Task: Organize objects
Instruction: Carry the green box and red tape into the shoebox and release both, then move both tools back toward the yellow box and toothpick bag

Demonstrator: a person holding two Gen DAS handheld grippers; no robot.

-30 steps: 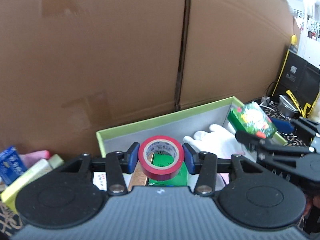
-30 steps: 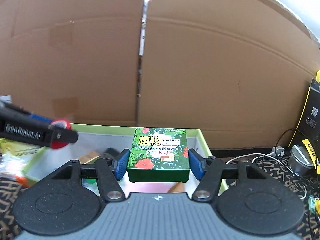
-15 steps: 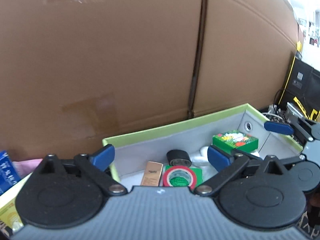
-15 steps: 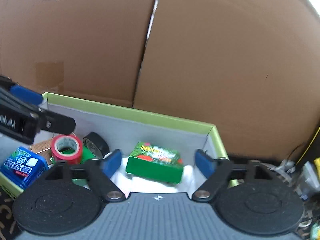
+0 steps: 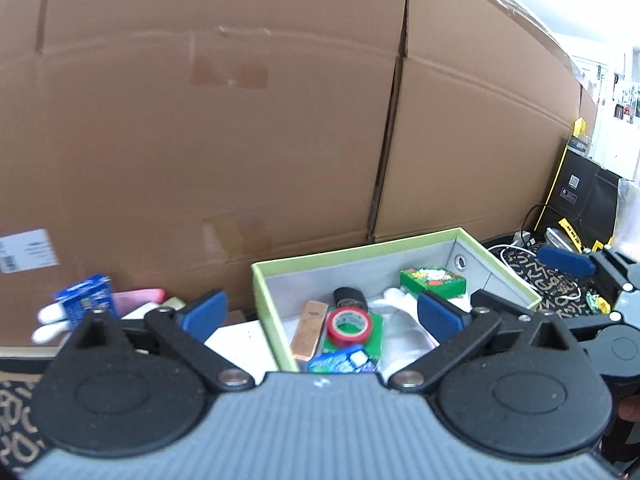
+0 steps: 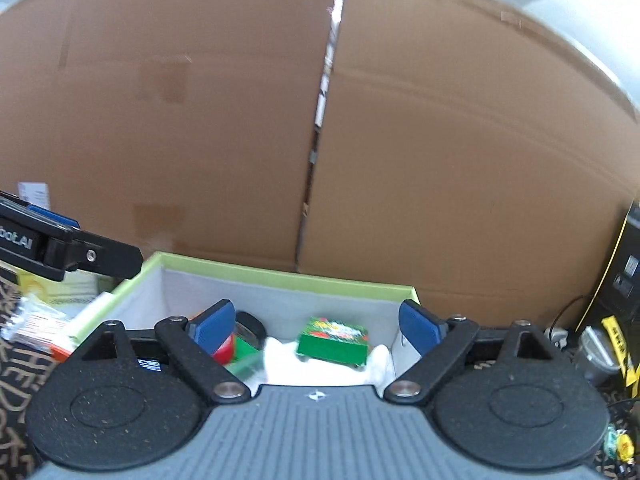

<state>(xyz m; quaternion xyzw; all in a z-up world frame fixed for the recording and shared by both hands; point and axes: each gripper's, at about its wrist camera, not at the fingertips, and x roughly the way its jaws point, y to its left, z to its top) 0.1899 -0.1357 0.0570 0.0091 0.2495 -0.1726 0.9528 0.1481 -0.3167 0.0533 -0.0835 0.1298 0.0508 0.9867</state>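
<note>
A grey box with a green rim (image 5: 360,250) holds a red tape roll (image 5: 347,322), a green floral carton (image 5: 434,280), a black tape roll (image 5: 350,298), a slim brown pack (image 5: 308,334), a blue packet (image 5: 344,362) and a white glove (image 5: 400,300). My left gripper (image 5: 320,314) hovers in front of and above the box, jaws wide open and empty. My right gripper (image 6: 318,326) hangs over the box's near side. Its jaws are opening and nothing is between them. The floral carton (image 6: 332,340) rests on the glove (image 6: 304,364) below it.
A tall cardboard wall (image 5: 240,140) stands right behind the box. Left of the box lie a blue packet (image 5: 86,300), a pink item (image 5: 138,296) and white paper (image 5: 240,340). Cables (image 5: 516,248) and a black case (image 5: 580,200) sit to the right on a patterned mat.
The left gripper let go of the red tape roll and the right let go of the floral carton. Both now lie in the box. Both grippers opened and drew back.
</note>
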